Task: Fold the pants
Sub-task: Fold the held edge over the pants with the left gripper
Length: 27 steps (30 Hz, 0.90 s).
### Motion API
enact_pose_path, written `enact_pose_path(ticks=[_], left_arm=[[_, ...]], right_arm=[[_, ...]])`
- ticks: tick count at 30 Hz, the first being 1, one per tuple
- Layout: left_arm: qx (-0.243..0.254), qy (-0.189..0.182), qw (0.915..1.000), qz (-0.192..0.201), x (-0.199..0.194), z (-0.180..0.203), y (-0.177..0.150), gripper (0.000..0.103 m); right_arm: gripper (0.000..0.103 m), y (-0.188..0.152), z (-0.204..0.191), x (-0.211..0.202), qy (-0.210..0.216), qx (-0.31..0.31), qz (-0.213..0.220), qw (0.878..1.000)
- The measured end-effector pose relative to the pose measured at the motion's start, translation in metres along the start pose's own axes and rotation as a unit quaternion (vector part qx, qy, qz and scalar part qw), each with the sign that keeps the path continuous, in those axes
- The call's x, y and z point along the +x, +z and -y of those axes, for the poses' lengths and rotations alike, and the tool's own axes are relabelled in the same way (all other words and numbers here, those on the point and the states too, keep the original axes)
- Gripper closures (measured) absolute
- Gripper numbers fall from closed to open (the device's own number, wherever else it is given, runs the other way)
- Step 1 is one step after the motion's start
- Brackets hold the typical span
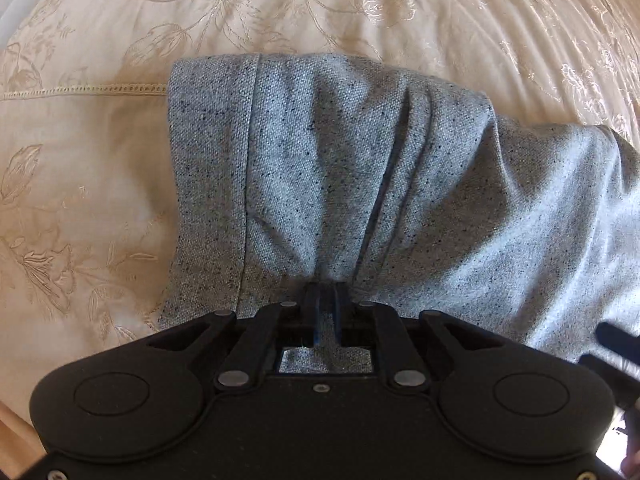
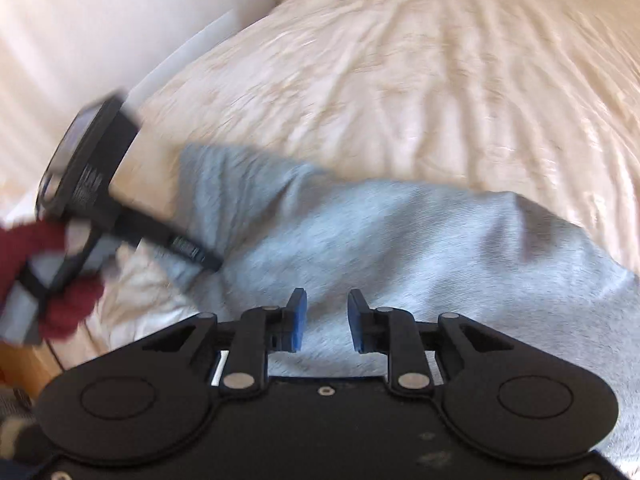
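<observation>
A bed covered by a cream bedspread with woven floral motifs fills both views, with a pale wall seen beyond its far edge in the right wrist view. A hemstitched seam is seen across the bedspread, left of and beyond the left jaws.

The grey speckled pants are spread on the bed directly ahead of and beneath both grippers, a leg end with a stitched hem lying just left of the left jaws. Folds of cloth are gathered toward the left gripper, whose jaws stand only narrowly apart with a pinch of pants fabric between them; whether the pads are pressing on it cannot be told.

The right gripper is held above the pants, its blue-padded jaws parted with nothing between them; that view is blurred. To the left of those jaws, the left gripper is seen tip-down on the pants, held by a hand in a dark red glove. In the left wrist view, dark blurred tips of the right gripper are seen at the right edge.
</observation>
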<state>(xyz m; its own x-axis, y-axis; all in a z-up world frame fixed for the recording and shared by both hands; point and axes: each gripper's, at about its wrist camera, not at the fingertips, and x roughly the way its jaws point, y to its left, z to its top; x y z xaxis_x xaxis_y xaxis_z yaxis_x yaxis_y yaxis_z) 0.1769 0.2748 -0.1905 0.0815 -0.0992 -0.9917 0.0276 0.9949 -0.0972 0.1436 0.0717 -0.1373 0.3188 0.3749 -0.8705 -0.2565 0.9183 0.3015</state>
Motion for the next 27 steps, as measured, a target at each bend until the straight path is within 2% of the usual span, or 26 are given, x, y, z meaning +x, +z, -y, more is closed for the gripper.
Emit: enact_pose_path(ticks=[3, 6, 9, 11, 13, 15, 17, 22, 27], left_arm=[[-0.006, 0.011, 0.9999, 0.003, 0.002, 0.002, -0.001, 0.087], [-0.003, 0.031, 0.9994, 0.011, 0.003, 0.012, -0.002, 0.089], [0.011, 0.058, 0.998, 0.022, 0.002, 0.024, -0.007, 0.09], [0.018, 0.076, 0.9965, 0.03, 0.002, 0.034, -0.01, 0.09], [0.021, 0.091, 0.9951, 0.034, 0.003, 0.039, -0.012, 0.091], [0.019, 0.103, 0.9938, 0.039, 0.001, 0.046, -0.014, 0.091], [0.016, 0.106, 0.9932, 0.045, -0.003, 0.049, -0.017, 0.091], [0.005, 0.112, 0.9908, 0.077, -0.04, 0.062, -0.024, 0.088], [-0.001, 0.092, 0.9846, 0.149, -0.09, 0.096, -0.001, 0.088]], right_arm=[[0.072, 0.039, 0.057, -0.005, -0.027, 0.08, 0.032, 0.996], [0.07, 0.075, 0.095, 0.012, -0.054, 0.108, 0.039, 0.992], [0.07, 0.098, 0.126, 0.044, -0.05, 0.138, 0.008, 0.989], [0.07, 0.102, 0.144, 0.07, -0.039, 0.16, -0.027, 0.986], [0.07, 0.095, 0.153, 0.088, -0.025, 0.161, -0.071, 0.984], [0.071, 0.082, 0.149, 0.09, 0.008, 0.139, -0.091, 0.986], [0.072, 0.063, 0.136, 0.08, 0.038, 0.1, -0.093, 0.99], [0.073, 0.016, 0.112, 0.066, 0.047, 0.001, -0.092, 0.995], [0.073, -0.005, 0.109, 0.064, 0.045, -0.017, -0.071, 0.996]])
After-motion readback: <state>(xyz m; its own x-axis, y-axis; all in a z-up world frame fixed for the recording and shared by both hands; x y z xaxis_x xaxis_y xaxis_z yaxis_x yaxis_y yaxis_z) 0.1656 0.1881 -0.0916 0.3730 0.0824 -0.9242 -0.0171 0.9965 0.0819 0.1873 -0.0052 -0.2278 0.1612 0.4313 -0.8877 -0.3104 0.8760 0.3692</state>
